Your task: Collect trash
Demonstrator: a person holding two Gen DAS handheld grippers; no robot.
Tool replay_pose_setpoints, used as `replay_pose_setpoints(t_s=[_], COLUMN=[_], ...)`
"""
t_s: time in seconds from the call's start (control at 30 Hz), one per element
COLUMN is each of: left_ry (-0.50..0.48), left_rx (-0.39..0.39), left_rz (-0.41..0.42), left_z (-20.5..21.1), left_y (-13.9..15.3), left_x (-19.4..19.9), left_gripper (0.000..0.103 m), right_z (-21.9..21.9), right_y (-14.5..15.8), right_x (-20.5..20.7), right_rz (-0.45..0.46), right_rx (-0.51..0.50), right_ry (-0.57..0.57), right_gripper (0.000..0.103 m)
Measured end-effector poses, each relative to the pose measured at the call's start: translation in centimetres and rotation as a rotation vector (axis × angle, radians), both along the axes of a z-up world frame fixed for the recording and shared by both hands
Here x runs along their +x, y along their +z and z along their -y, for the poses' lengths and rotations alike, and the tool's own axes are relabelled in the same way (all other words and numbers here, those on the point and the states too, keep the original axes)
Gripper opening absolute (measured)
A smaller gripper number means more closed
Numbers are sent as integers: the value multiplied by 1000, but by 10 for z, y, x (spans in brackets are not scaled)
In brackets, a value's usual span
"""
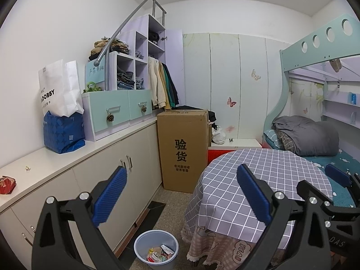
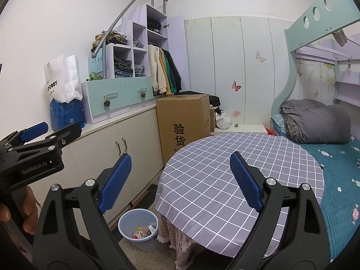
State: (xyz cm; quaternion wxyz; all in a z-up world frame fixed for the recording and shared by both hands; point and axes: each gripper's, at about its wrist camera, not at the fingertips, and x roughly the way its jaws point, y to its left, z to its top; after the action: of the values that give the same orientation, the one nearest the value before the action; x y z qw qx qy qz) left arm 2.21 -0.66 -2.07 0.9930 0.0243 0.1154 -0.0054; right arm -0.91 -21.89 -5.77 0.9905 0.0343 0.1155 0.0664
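A grey-blue waste bin (image 1: 156, 248) stands on the floor between the cabinets and the round table, with wrappers inside; it also shows in the right wrist view (image 2: 138, 228). A red crumpled wrapper (image 1: 7, 184) lies on the white countertop at the far left, and a small scrap (image 1: 27, 168) lies beyond it. My left gripper (image 1: 182, 193) is open and empty, held above the bin; it also shows in the right wrist view (image 2: 33, 132). My right gripper (image 2: 181, 184) is open and empty over the near edge of the table (image 2: 225, 157).
A tall cardboard box (image 1: 182, 146) stands against the cabinets. White and blue bags (image 1: 61, 117) sit on the countertop (image 1: 45, 157). A bunk bed with a grey quilt (image 1: 308, 137) is on the right. The checked tablecloth (image 1: 258, 166) is bare.
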Motion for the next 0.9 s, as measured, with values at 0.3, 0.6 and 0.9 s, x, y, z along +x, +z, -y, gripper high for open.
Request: replay_pose_setpoints(t_s=[0.3,0.6,0.9], left_ry=[1,2,1], left_rx=[2,3,6], left_rz=[-5,-7,-12], left_z=[-1,-2,-9], left_y=[-2,-2,-5], left_x=[-1,0,3], left_gripper=[96,96,96], right_z=[-1,-2,-1], right_y=[-1,-4,-6], right_x=[2,2,4], right_rz=[-12,-20,-26], right_rx=[0,2,1], right_ry=[8,12,19], right_gripper=[88,88,88])
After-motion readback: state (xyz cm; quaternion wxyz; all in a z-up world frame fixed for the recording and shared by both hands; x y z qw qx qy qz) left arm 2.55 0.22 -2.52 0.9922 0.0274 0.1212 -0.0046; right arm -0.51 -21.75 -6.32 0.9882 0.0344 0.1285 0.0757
